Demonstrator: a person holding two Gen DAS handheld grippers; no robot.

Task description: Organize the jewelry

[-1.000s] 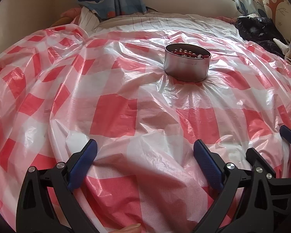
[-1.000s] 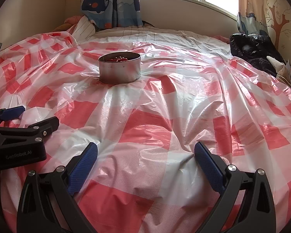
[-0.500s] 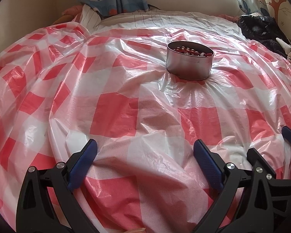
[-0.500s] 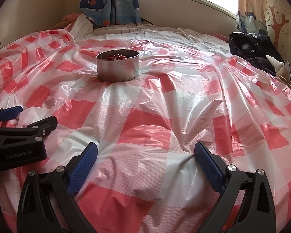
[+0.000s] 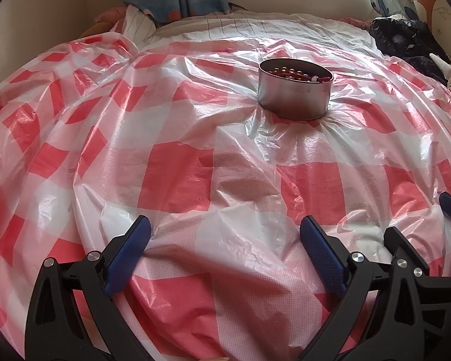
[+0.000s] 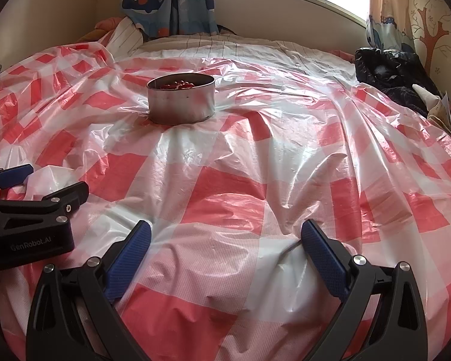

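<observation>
The left gripper (image 5: 225, 231) and right gripper (image 6: 225, 234) both hover with fingers spread apart and empty. The round tin (image 5: 295, 88) holding red beads (image 5: 288, 74) sits well ahead on slippery checked plastic sheet (image 5: 180, 174) over the bed; a nudge could tip it. The tin's wall hides most of its contents.
</observation>
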